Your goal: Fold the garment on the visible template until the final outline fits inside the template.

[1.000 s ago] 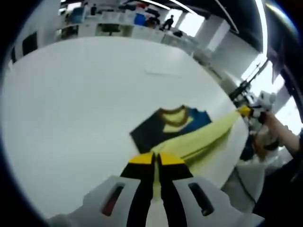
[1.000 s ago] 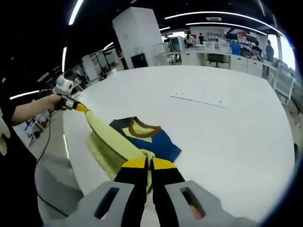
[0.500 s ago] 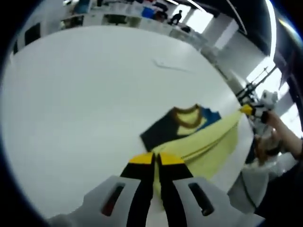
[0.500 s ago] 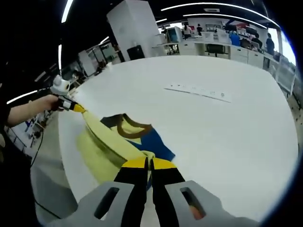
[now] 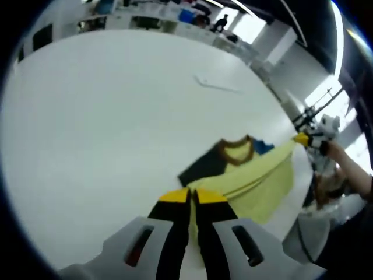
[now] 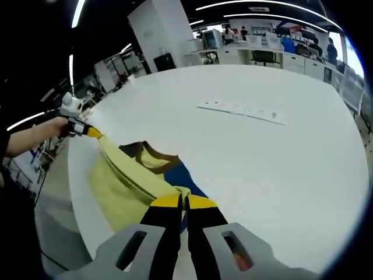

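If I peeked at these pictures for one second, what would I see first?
You'd spot the yellow shirt stretched tight like a little hammock between the right gripper and the left gripper, each pinching one end. It hangs above a big white table, and its blue side with a brown collar lies flat.

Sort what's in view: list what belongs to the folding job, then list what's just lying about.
In the job:
garment, yellow with blue and dark panels
left gripper, shut on the garment's hem
right gripper, shut on the hem
white table under it

Lying about:
pale strip further along the table
desks and chairs in the background
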